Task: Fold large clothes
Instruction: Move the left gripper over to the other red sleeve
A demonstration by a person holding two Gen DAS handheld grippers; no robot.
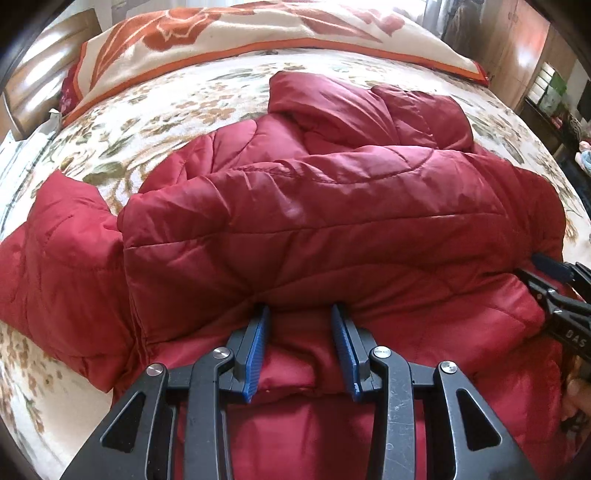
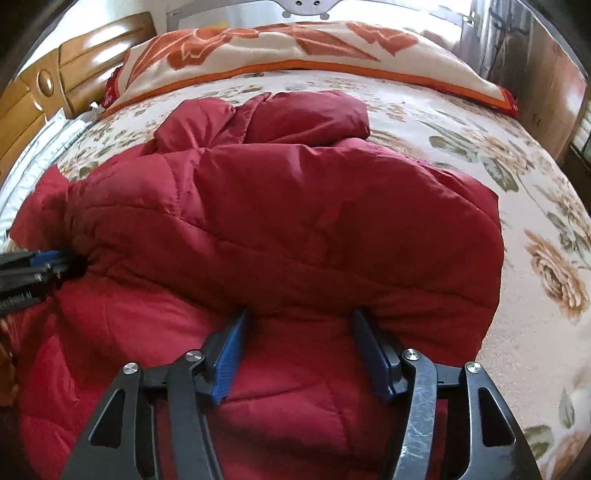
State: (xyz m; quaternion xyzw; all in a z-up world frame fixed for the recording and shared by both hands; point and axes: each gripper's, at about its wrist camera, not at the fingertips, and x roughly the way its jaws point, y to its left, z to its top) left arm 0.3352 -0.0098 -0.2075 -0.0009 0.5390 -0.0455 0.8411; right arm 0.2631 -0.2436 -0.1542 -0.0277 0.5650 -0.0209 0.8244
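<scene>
I have a red quilted puffer jacket (image 1: 295,221) spread across the floral bedspread (image 1: 177,107), with a folded orange-and-cream blanket (image 1: 258,33) lying well beyond it near the headboard. My left gripper (image 1: 301,314) has its jaws apart, tips pressed into the padded fold at the near side of the garment, and my right gripper (image 2: 301,317) stands the same way further along that fold, jaws spread wide with the fabric bulging between them but not pinched. I judge this coat to be light for its bulk, soft and springy, so any crease I make will want to puff back open. The shell looks glossy and probably slippery, so a shallow pinch on one layer could slide out. I would close on the thick doubled edge, taking the shell and filling together, with both grippers level so the fold line stays straight. One sleeve (image 1: 59,254) lies loose off to the left and may drag when the body lifts.
</scene>
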